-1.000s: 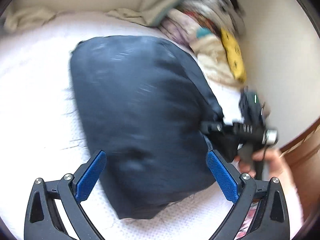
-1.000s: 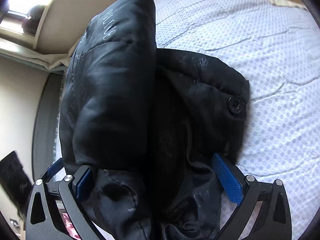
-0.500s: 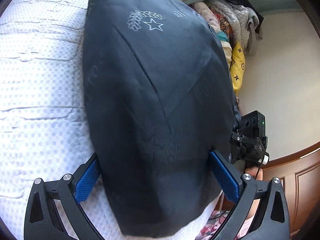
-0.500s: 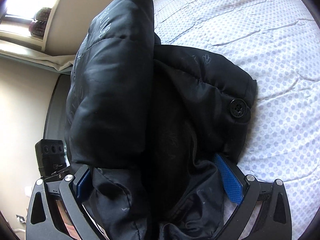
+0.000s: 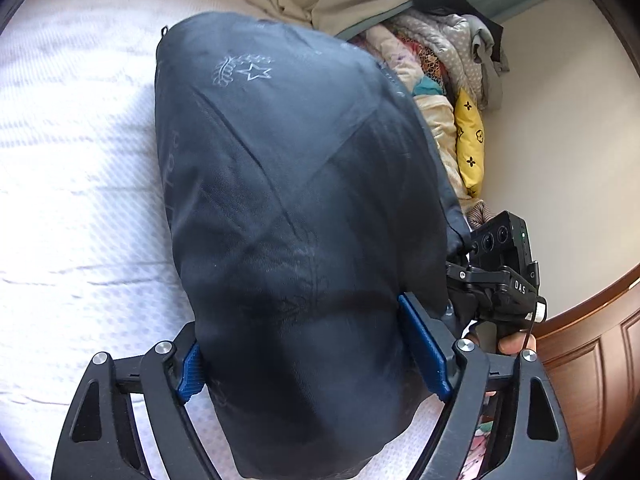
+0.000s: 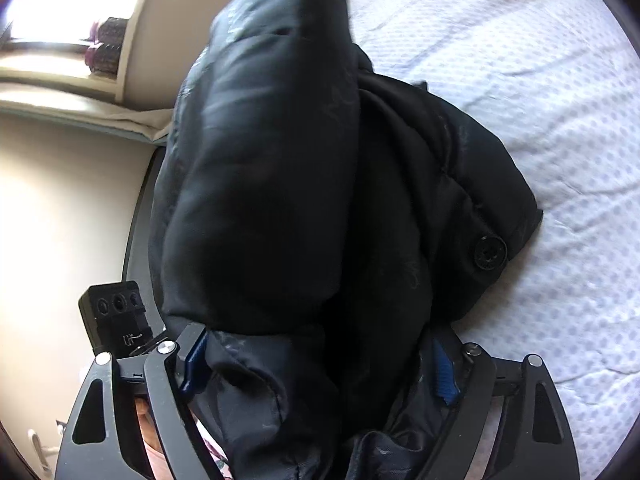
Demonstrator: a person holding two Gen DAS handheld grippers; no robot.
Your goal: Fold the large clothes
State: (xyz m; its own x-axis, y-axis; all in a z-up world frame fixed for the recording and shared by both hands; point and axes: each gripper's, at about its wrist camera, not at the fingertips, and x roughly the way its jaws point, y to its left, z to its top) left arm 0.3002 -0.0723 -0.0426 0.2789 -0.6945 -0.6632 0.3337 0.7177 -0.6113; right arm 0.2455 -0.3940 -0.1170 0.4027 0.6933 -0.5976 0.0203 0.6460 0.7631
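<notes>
Puffy dark jacket (image 5: 304,240) on dimpled white mattress (image 5: 80,200), pinched by both left gripper (image 5: 312,354) and right gripper (image 6: 320,360).

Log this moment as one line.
left gripper: shut on jacket | right gripper: shut on jacket | bundle folded, on bed

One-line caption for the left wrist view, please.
Left gripper clamps a folded dark jacket on the white mattress.

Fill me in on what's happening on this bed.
A person with a claw in each hand is folding a bulky dark padded jacket on the white quilted mattress. The left claw and right claw each straddle the folded bundle, pads against its sides. Mixed clothes lie piled by the wall.
</notes>
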